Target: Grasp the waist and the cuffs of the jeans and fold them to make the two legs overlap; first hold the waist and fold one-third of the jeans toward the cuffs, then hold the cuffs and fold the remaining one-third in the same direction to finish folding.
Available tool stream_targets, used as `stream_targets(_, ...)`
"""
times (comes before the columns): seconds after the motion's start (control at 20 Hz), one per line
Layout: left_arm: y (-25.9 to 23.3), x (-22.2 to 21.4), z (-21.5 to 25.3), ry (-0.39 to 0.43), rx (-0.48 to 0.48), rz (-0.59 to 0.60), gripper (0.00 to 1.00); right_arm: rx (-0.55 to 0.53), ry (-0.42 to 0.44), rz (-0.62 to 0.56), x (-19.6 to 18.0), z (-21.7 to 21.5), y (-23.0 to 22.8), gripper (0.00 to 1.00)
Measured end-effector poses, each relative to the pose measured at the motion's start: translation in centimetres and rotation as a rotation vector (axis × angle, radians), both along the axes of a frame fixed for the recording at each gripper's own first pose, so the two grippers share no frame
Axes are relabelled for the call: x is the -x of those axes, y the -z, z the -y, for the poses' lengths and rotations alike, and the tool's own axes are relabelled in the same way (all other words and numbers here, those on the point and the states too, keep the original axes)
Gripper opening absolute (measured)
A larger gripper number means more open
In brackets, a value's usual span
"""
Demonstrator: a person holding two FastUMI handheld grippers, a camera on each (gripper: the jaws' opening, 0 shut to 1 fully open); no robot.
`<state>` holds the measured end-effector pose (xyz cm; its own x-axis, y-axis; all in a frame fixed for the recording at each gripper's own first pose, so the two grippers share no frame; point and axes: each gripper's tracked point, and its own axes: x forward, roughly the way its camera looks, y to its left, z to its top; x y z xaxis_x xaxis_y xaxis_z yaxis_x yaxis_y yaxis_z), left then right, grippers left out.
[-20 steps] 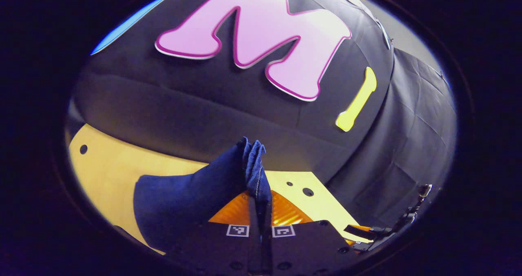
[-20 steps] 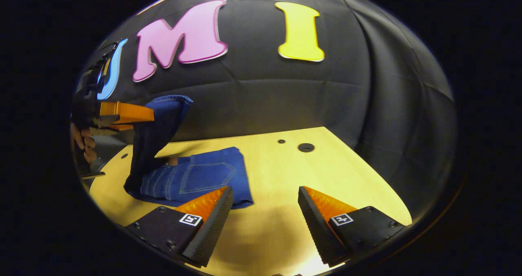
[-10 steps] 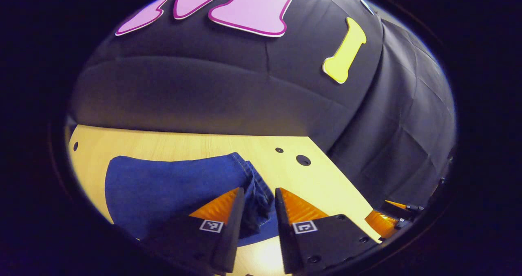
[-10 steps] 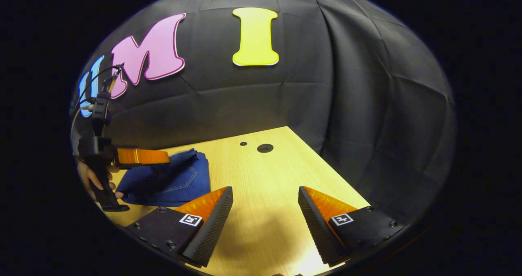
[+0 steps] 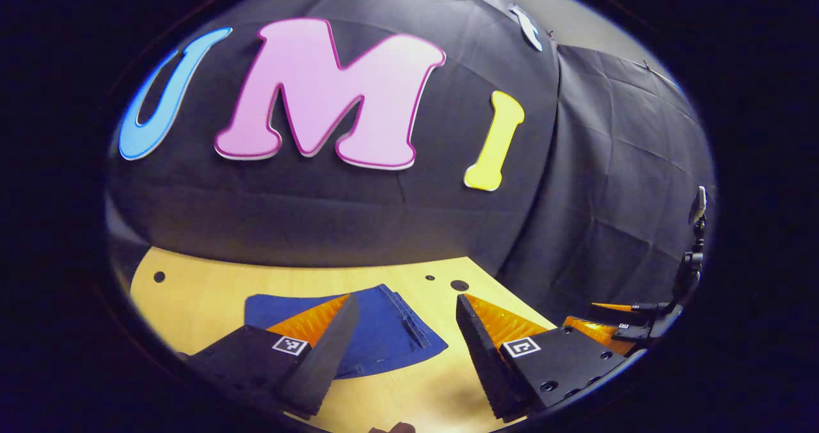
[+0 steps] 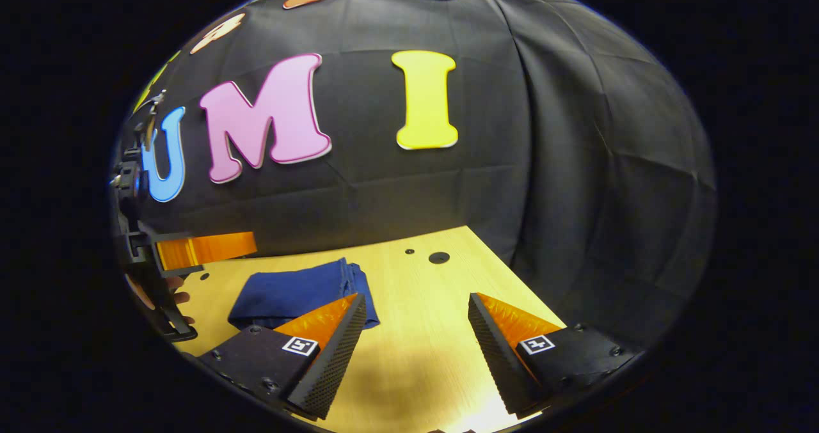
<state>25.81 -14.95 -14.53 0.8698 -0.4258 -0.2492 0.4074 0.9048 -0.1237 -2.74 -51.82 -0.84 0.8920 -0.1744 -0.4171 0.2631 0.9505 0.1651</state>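
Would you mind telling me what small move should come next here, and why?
Probably just draw both claws back: the jeans lie as a compact folded stack on the table, and the left claw and right claw are open, holding nothing.

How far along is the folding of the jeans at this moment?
Done: the jeans lie as a compact folded stack on the table. In hand: nothing; the left gripper and right gripper are open, clear of the cloth. Left: apparently nothing.
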Motion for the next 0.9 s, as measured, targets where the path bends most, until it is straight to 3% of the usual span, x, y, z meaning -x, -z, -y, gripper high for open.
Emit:
stream_targets(0.4, -6.9, 12.0, -14.2, -0.237, -0.030, 0.093, 0.96, -0.020, -0.143, 0.081, 3.9, -9.6, -9.4, 0.97)
stream_targets(0.65, -7.2, 17.6, -21.5, -0.342, -0.033, 0.077, 0.96, -0.046, -0.236, 0.087, 6.9, -15.4, -12.1, 0.97)
stream_targets(0.9, -8.3, 21.2, -27.5, -0.425, -0.102, 0.099, 0.99, -0.015, -0.282, 0.083, 9.9, -18.9, -13.0, 0.97)
